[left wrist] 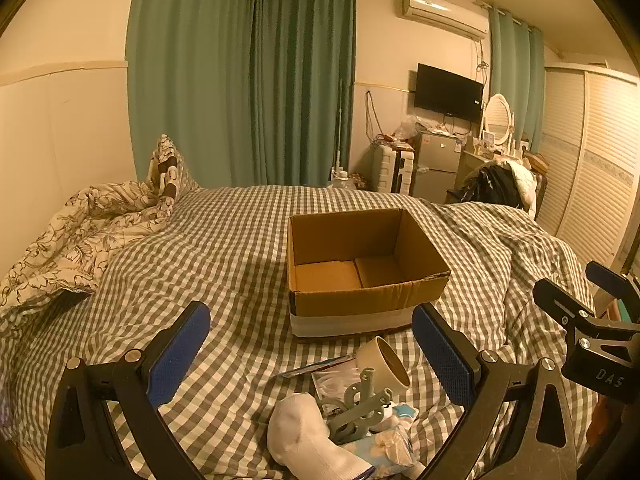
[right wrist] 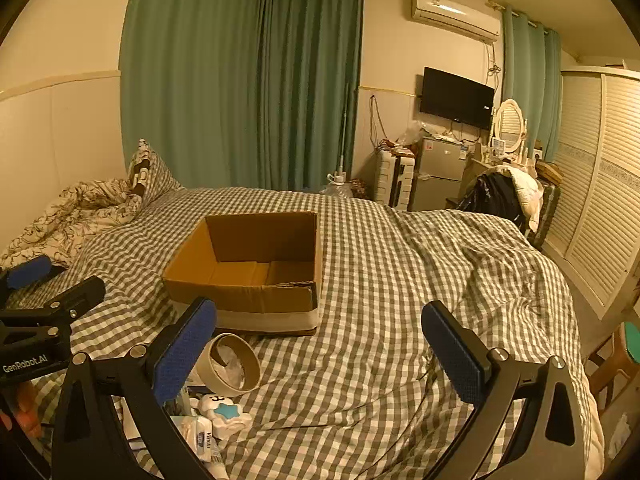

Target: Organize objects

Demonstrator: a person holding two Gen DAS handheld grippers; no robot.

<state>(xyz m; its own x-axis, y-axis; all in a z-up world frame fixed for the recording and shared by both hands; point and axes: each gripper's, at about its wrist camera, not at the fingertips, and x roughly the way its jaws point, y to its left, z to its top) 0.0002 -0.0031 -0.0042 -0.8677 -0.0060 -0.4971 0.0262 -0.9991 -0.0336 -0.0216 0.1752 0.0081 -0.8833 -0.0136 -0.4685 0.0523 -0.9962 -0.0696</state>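
Bed: checked grey-and-white cover (left wrist: 240, 248), a flowered quilt (left wrist: 80, 232) bunched at its far left
Cardboard box (left wrist: 360, 276): open-topped, upright on the bed, nothing visible inside
Pile of objects: on the cover just in front of the box, touching one another
Tape roll (left wrist: 386, 364): on its side, nearest the box
White sock (left wrist: 304, 436): at the near left of the pile
Grey plastic bracket (left wrist: 360, 404): on top of the pile, beside the sock
Star-marked white item (right wrist: 222, 410): near the tape roll
Left gripper (left wrist: 312, 352): jaws wide apart, empty, above the pile
Right gripper (right wrist: 320, 344): jaws wide apart, empty, over bare cover right of the pile
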